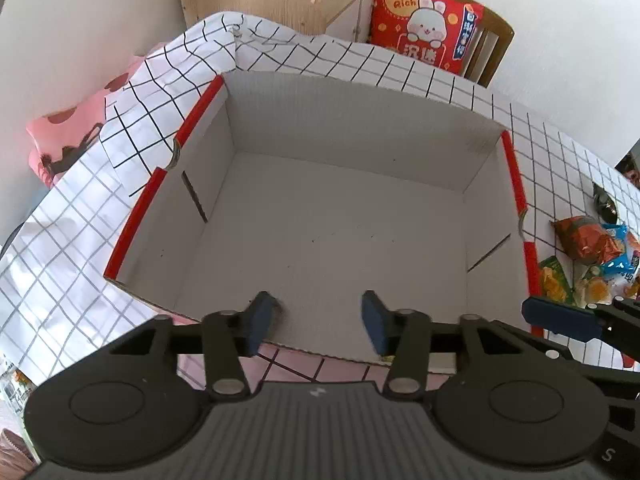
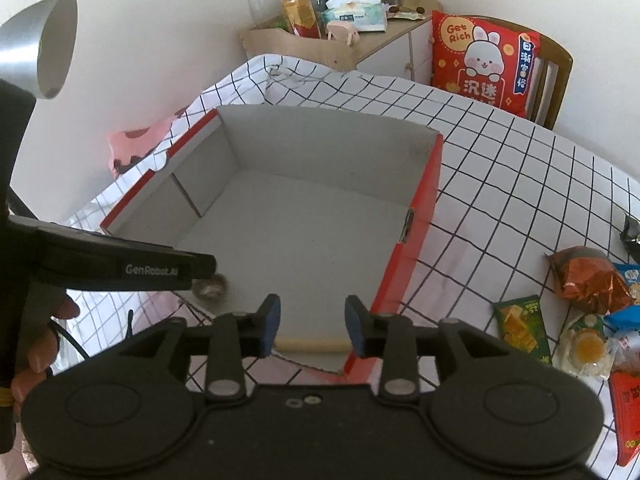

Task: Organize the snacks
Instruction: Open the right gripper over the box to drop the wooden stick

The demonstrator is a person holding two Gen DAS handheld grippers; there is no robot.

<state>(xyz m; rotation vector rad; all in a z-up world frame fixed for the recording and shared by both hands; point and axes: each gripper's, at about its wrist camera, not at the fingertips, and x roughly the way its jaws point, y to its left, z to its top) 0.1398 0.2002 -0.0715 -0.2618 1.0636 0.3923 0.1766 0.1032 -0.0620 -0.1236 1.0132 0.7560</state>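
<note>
The snacks (image 2: 588, 312) are foil and plastic packets in orange, green and blue, piled on the counter (image 2: 500, 184) right of the box (image 1: 328, 216). The box is grey inside, red outside, with nothing in it. Left hand-held gripper (image 1: 318, 320): fingers apart, gripping nothing. Right hand-held gripper (image 2: 312, 326): fingers apart, gripping nothing.
</note>
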